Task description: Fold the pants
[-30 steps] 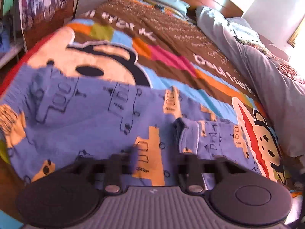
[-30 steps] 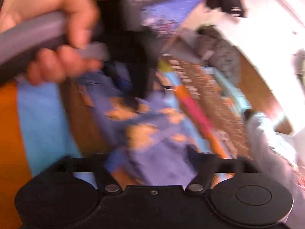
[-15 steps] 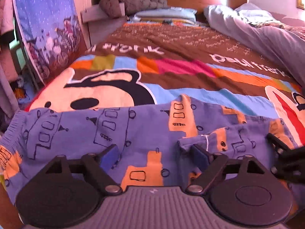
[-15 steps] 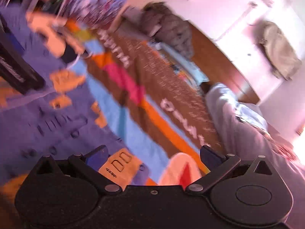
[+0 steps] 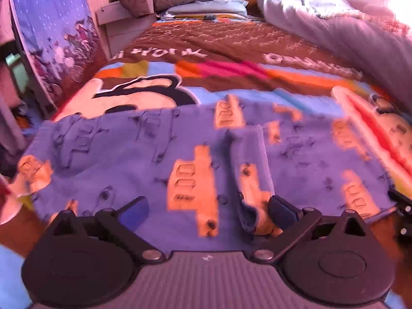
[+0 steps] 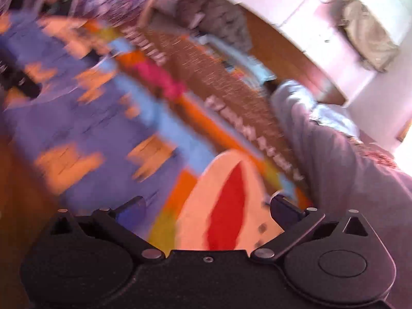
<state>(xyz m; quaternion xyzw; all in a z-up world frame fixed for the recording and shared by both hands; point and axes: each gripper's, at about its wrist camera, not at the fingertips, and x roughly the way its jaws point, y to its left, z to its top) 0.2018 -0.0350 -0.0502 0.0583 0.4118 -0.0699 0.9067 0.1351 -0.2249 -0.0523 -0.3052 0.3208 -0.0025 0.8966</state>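
The left tongs (image 5: 207, 209) hang low over a pair of purple pants (image 5: 180, 159) spread across a cartoon-print bedspread (image 5: 231, 49), their jaws opening wide with nothing pinched; purple cloth lies beneath the gap and a raised ridge of fabric (image 5: 248, 164) sits just beside the right-hand pad. The right tongs (image 6: 206, 208) also stand apart and hold nothing, hovering over the bedspread's red-and-cream figure just off the pants' edge, in a heavily blurred view.

The likeliest trouble from here is that ridge: if the next fold goes over it, the wrinkle would probably be pressed in and the stack would end lumpy. A grab that catches only the top layer could drag the pants askew, and the soft bedspread might be pinched along with them. The near edge lies close to the bed's edge, so a careless pull could slide the pants off.

The pants lie crosswise on the bed, mostly flat, purple with orange bus shapes and dark outline drawings, the gathered waistband (image 5: 38, 139) toward the left. They appear doubled over lengthwise, though that is a judgement.
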